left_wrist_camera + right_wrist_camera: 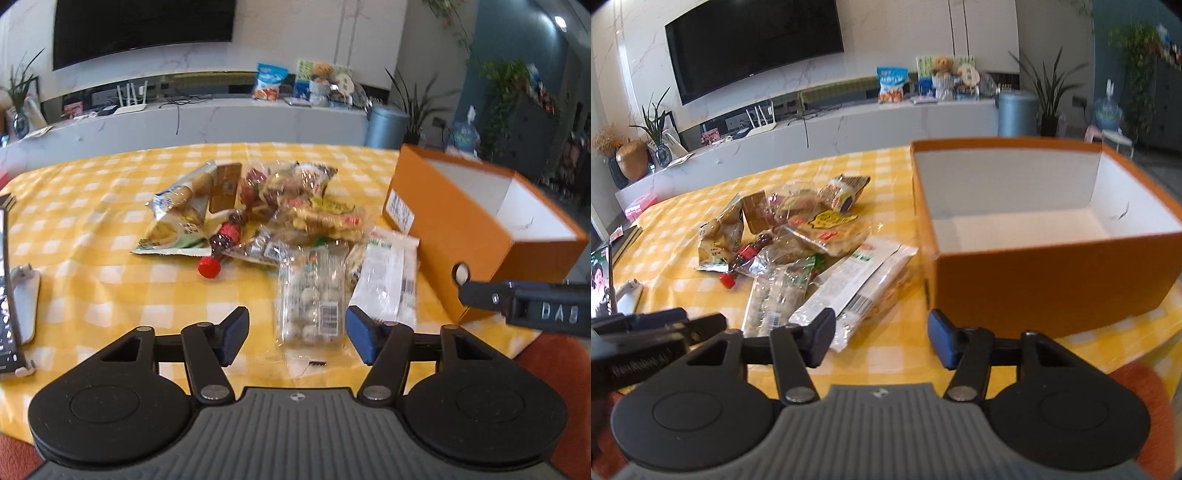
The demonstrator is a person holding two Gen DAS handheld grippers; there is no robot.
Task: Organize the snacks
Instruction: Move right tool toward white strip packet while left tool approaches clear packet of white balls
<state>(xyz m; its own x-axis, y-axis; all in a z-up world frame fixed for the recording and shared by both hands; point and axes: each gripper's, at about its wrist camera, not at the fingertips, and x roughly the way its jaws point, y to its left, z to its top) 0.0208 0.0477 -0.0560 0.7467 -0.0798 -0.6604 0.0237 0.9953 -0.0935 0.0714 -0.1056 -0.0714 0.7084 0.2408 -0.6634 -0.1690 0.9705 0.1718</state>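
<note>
An empty orange box [1049,273] waits at two o'clock on the checked counter [92,206], ready for the snacks [258,206] heaped at eleven o'clock. The left tongs [295,336] straddle a clear packet of white sweets [312,299], pads apart; the right tongs [881,338] gape, gripping nothing.

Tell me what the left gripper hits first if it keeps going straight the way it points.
Most likely the clear packet of white round sweets: it lies right ahead of the open left gripper, between its fingertips on the yellow checked tablecloth. Depth is hard to judge, so it might meet the cloth just short of it.
</note>
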